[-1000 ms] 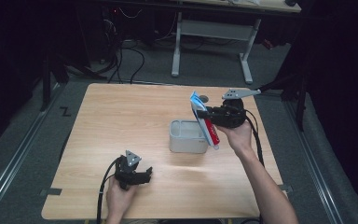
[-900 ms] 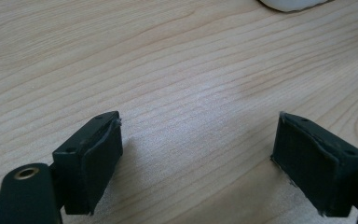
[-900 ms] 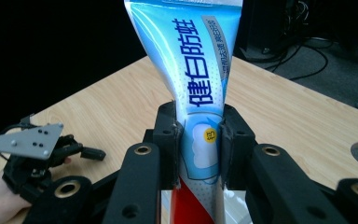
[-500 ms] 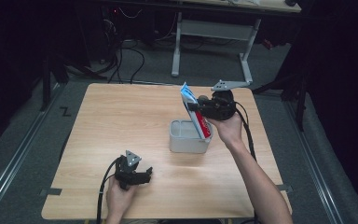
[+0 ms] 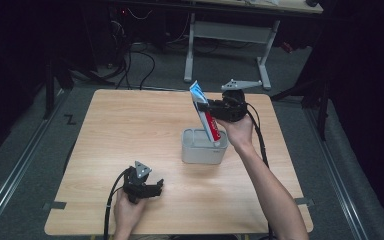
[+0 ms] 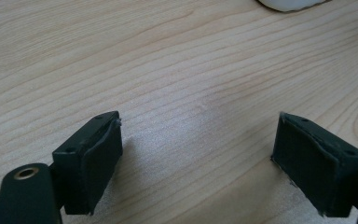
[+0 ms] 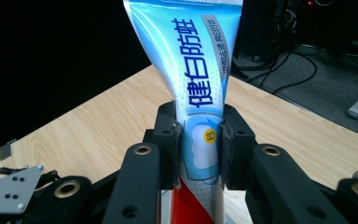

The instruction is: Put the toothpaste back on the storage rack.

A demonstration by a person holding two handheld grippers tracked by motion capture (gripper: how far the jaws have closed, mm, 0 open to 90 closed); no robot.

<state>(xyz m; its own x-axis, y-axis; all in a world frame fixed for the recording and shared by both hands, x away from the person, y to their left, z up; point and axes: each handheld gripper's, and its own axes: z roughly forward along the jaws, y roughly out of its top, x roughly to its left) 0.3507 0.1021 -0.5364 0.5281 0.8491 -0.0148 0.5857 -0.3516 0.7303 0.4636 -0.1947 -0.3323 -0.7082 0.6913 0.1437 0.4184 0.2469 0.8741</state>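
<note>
My right gripper [image 5: 211,111] is shut on a blue, white and red toothpaste tube [image 5: 204,114], held tilted with its crimped end up and its red cap end down inside a grey rectangular container [image 5: 200,152] at mid-table. In the right gripper view the tube [image 7: 196,74] is clamped between both pads, at my right gripper [image 7: 199,140]. My left gripper [image 5: 153,190] rests on the table near the front edge, open, with nothing between its jaws. In the left gripper view my left gripper [image 6: 196,163] shows bare wood between its pads, and the container's rim [image 6: 289,4] peeks in at the top.
The wooden table [image 5: 120,130] stands on grey floor. Behind it a white desk frame [image 5: 230,35] and cables [image 5: 140,60] lie in the dark. The left gripper's cable [image 5: 111,200] trails off the front edge.
My right gripper has carried the tube left and toward the back, then lowered its cap end into the container. The left gripper has stayed still.
</note>
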